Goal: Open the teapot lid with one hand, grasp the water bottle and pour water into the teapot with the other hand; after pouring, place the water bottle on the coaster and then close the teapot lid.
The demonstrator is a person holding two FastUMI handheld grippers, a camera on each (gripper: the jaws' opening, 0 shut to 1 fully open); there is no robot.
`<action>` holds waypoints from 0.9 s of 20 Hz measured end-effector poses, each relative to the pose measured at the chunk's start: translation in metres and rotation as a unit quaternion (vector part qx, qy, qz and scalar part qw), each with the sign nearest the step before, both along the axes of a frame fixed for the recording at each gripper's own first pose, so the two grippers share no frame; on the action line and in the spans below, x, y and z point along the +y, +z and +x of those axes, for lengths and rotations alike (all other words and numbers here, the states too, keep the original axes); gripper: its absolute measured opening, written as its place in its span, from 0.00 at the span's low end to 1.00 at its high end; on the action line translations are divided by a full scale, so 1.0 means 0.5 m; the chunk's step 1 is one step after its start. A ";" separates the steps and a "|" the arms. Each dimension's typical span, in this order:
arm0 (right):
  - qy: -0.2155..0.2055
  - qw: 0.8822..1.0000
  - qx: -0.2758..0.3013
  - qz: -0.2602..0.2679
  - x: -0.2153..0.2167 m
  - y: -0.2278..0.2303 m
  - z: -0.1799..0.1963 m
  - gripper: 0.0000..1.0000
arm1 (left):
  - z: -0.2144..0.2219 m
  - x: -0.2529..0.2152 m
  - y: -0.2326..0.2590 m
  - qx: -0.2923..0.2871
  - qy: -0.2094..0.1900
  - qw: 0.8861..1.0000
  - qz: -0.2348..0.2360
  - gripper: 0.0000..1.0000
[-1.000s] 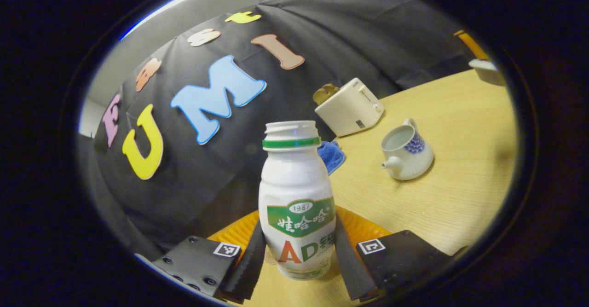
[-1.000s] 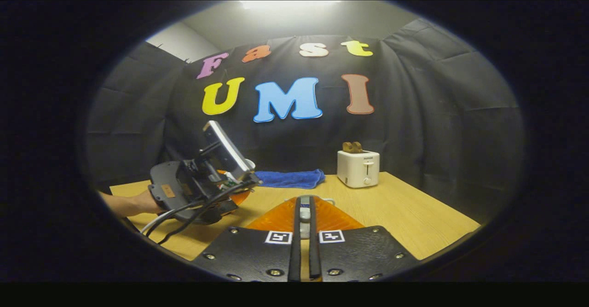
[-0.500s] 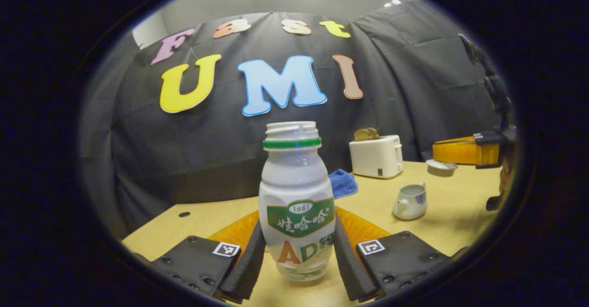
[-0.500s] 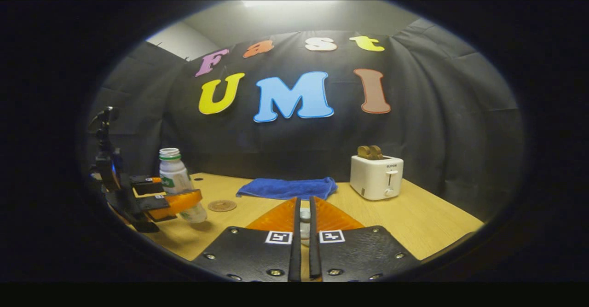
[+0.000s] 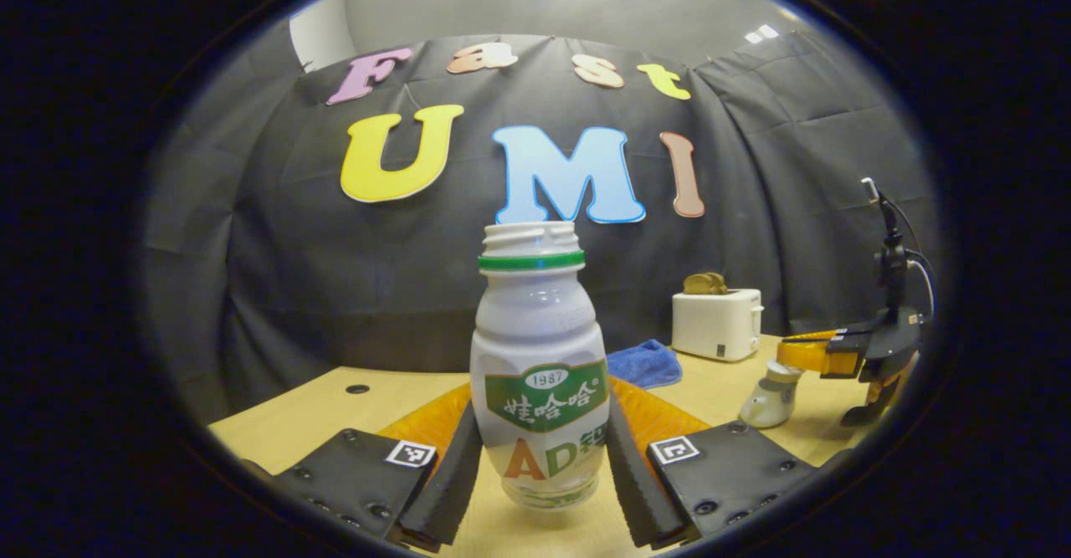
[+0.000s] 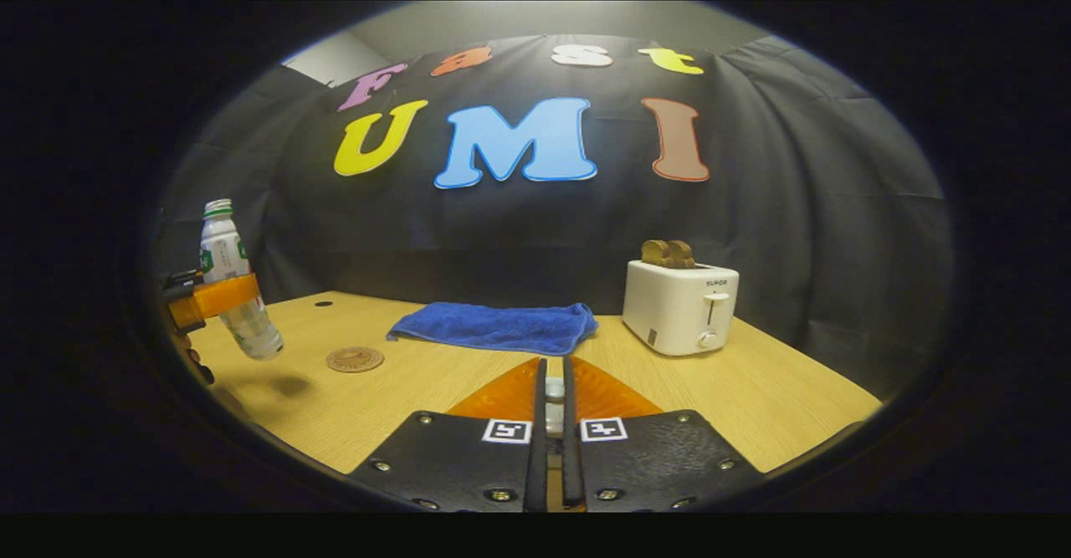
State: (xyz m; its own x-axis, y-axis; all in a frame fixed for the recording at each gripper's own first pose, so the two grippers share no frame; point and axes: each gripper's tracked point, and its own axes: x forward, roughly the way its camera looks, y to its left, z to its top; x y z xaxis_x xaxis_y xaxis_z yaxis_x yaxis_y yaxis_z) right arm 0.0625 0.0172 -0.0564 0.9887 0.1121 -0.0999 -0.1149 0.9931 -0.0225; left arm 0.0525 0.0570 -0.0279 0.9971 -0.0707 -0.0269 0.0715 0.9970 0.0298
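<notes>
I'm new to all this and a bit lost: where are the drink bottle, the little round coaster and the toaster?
Bottle [image 5: 540, 357]: left gripper view, on its label.
Coaster [image 6: 355, 359]: right gripper view, on its flat top.
Toaster [image 6: 679, 307]: right gripper view, on its front face.

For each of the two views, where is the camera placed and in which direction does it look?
Left gripper view: rides the left gripper, facing the booth wall past the held water bottle; its own fingers show below.
Right gripper view: rides the right gripper, facing the wall over the table; its own fingers clamp a small white knob.
Shared: bottle, blue towel, toaster.
</notes>
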 end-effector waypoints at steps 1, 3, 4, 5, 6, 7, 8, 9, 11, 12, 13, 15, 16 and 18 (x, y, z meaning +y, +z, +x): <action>-0.003 1.000 0.002 -0.004 -0.001 -0.006 0.004 0.07 | 0.002 0.008 -0.012 0.010 0.002 1.000 -0.010 0.77; -0.004 1.000 0.014 -0.006 0.000 -0.028 0.012 0.07 | 0.009 0.022 -0.028 0.021 0.005 1.000 -0.018 0.77; -0.005 1.000 0.015 -0.008 -0.002 -0.030 0.014 0.07 | 0.013 0.033 -0.034 0.025 0.010 1.000 -0.017 0.77; -0.004 1.000 0.013 -0.008 -0.003 -0.034 0.018 0.07 | 0.015 0.044 -0.037 0.026 0.014 0.999 -0.016 0.74; -0.008 1.000 0.013 -0.013 -0.005 -0.037 0.018 0.07 | 0.015 0.051 -0.040 0.029 0.017 0.999 -0.013 0.77; -0.011 1.000 0.016 -0.020 -0.008 -0.044 0.021 0.07 | 0.016 0.060 -0.039 0.031 0.020 0.999 -0.009 0.77; -0.010 0.999 0.020 -0.023 -0.006 -0.054 0.023 0.00 | 0.016 0.068 -0.041 0.031 0.025 0.999 -0.004 0.77; -0.009 0.999 0.021 -0.026 -0.006 -0.055 0.025 0.07 | 0.016 0.076 -0.038 0.031 0.028 0.999 0.001 0.77; -0.012 0.999 0.017 -0.036 -0.003 -0.054 0.021 0.07 | 0.016 0.088 -0.035 0.030 0.034 0.999 0.007 0.77; -0.013 0.999 0.015 -0.044 -0.003 -0.055 0.021 0.07 | 0.013 0.091 -0.037 0.031 0.035 0.999 0.006 0.77; -0.013 0.998 0.011 -0.053 -0.001 -0.054 0.021 0.12 | 0.011 0.093 -0.036 0.033 0.037 0.999 0.004 0.77; -0.004 0.998 -0.008 -0.062 0.007 -0.034 0.001 0.24 | 0.011 0.095 -0.039 0.033 0.037 0.999 0.001 0.83; -0.005 0.998 -0.022 -0.061 0.007 -0.017 -0.011 0.38 | 0.016 0.095 -0.036 0.031 0.036 0.999 0.000 0.77; -0.002 0.997 -0.057 -0.055 0.022 0.016 -0.044 0.46 | 0.032 0.088 -0.034 0.029 0.030 0.999 0.003 0.77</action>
State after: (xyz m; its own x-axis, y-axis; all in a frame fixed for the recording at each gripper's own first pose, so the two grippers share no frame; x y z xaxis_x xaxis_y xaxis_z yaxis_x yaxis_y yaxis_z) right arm 0.0406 0.0283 -0.0482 0.9946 0.1037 0.0021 -0.1024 0.9844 -0.1433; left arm 0.0683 0.1009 -0.0448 0.9963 -0.0100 -0.0851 0.0129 0.9994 0.0335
